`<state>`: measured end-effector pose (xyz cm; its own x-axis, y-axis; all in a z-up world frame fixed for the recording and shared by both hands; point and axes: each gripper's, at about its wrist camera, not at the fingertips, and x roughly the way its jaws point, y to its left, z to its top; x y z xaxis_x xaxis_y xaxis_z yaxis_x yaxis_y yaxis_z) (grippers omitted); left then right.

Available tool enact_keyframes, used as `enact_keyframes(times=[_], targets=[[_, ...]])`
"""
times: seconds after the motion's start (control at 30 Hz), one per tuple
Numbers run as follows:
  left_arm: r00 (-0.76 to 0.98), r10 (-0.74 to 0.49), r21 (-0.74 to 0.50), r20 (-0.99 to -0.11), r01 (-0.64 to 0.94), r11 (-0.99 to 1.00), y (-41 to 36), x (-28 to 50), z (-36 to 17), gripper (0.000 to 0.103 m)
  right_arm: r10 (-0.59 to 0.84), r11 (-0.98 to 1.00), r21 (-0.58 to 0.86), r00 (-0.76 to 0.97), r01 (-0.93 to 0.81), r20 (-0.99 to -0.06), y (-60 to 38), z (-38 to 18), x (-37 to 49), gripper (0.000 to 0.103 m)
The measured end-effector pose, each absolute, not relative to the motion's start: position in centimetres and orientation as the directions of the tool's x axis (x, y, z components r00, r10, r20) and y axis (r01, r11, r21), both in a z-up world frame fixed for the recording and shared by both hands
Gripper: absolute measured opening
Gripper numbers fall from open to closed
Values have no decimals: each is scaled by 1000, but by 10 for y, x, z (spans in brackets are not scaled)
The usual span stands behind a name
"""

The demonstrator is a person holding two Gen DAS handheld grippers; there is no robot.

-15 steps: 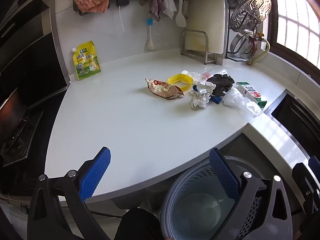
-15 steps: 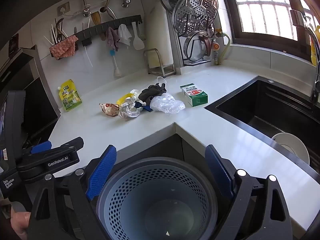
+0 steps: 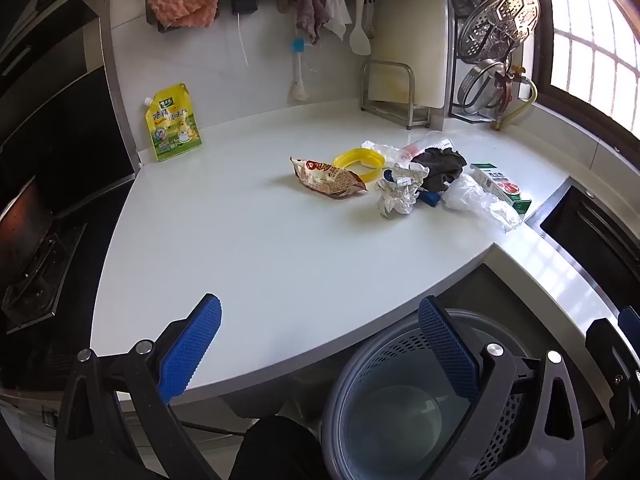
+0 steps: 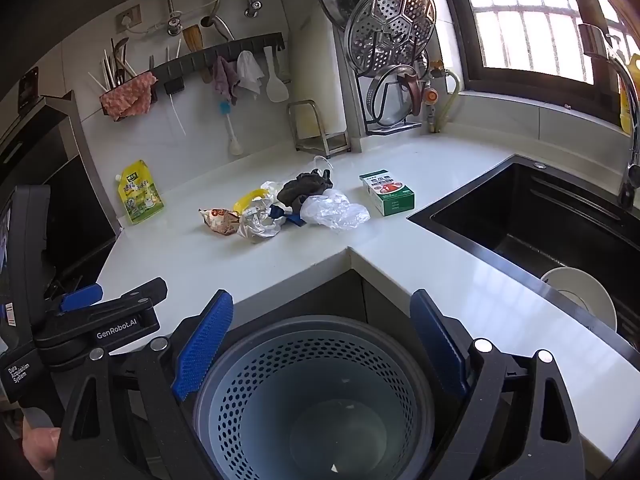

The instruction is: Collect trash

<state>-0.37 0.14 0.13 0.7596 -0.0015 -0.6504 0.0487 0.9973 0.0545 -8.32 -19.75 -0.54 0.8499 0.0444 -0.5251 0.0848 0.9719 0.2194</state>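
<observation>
A heap of trash lies on the white counter [image 3: 240, 240]: a snack wrapper [image 3: 328, 178], crumpled paper [image 3: 398, 196], a yellow ring [image 3: 360, 160], a dark rag [image 3: 440, 166], clear plastic [image 3: 476, 200] and a green-white carton [image 3: 502, 186]. The same heap shows in the right wrist view, with wrapper [image 4: 220, 220], paper [image 4: 258, 226], plastic [image 4: 334, 210] and carton [image 4: 388, 192]. A grey perforated bin [image 4: 316, 392] stands below the counter corner, also in the left wrist view [image 3: 400, 412]. My left gripper [image 3: 320, 352] is open and empty over the counter's front edge. My right gripper [image 4: 320, 344] is open and empty above the bin.
A yellow pouch [image 3: 173, 124] leans on the back wall. A black sink [image 4: 540, 216] with a white bowl [image 4: 580, 296] is at the right. A metal rack [image 3: 394, 92] and pot lids [image 3: 496, 28] stand at the back. A stove [image 3: 36, 248] is at the left.
</observation>
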Motion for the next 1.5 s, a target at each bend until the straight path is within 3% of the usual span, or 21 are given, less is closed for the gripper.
enact_keyframes(times=[1.5], targets=[[773,-11,28,-634,37,999,15,-12,6,97,41,976,202,858,75,-512,-191,0,-88,86]])
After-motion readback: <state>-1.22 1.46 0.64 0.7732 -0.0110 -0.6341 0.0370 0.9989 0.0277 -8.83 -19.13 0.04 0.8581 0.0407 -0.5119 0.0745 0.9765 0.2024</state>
